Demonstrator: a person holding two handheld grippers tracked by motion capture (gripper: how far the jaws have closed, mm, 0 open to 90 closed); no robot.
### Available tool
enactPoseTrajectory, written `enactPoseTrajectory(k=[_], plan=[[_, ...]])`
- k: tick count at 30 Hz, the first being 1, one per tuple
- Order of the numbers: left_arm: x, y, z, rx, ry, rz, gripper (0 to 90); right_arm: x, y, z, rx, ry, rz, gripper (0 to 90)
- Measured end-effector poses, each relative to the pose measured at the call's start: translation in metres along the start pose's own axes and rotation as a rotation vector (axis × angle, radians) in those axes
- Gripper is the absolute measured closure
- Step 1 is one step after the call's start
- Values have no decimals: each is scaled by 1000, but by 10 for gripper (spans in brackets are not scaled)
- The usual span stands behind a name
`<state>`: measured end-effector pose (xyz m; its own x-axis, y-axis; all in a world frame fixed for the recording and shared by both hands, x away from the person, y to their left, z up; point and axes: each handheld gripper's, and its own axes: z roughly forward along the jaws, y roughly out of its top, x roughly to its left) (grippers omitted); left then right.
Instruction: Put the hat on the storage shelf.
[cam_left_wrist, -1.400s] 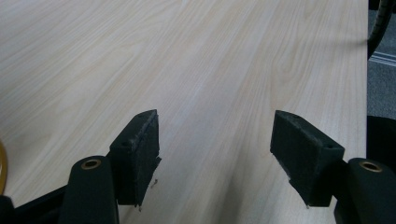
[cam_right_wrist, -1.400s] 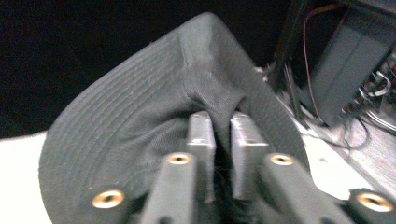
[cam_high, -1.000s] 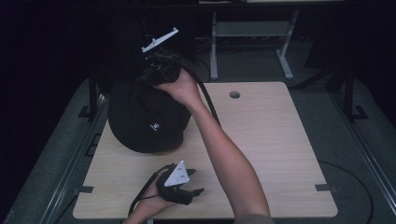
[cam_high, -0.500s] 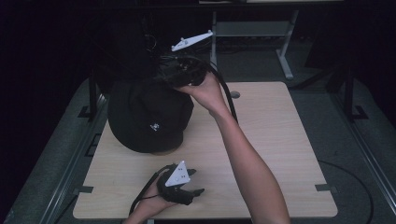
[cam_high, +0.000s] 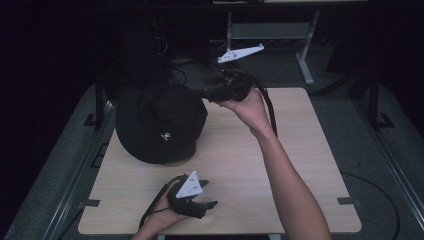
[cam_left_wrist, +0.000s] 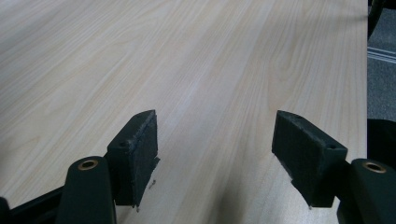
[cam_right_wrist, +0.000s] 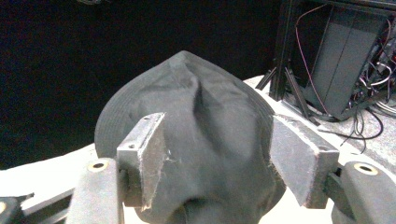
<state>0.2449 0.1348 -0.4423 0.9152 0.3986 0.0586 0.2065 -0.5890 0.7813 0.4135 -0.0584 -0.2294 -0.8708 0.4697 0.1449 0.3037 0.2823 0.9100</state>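
One black hat (cam_high: 160, 125) lies on the tabletop (cam_high: 300, 165) near its far left corner. The right gripper (cam_high: 212, 92), which held the hat's top a second ago, has drawn back to the far edge just beside it. The right gripper view shows its fingers (cam_right_wrist: 142, 158) apart, the hat beyond them. The left gripper (cam_high: 207, 205) rests at the near edge, fingers (cam_left_wrist: 135, 156) apart over bare wood.

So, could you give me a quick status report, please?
Left gripper open, low over bare table. Right gripper open, facing the hat. Nothing in the way.
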Motion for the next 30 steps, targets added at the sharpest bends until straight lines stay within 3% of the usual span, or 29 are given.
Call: enactPoseTrajectory(k=[11,30], plan=[[2,-2,1,-20,4,-35,302,-8,-23,-25,-15,-24,28,327],[3,-3,2,-6,9,-26,296,-18,-64,-57,-4,-71,70,275]])
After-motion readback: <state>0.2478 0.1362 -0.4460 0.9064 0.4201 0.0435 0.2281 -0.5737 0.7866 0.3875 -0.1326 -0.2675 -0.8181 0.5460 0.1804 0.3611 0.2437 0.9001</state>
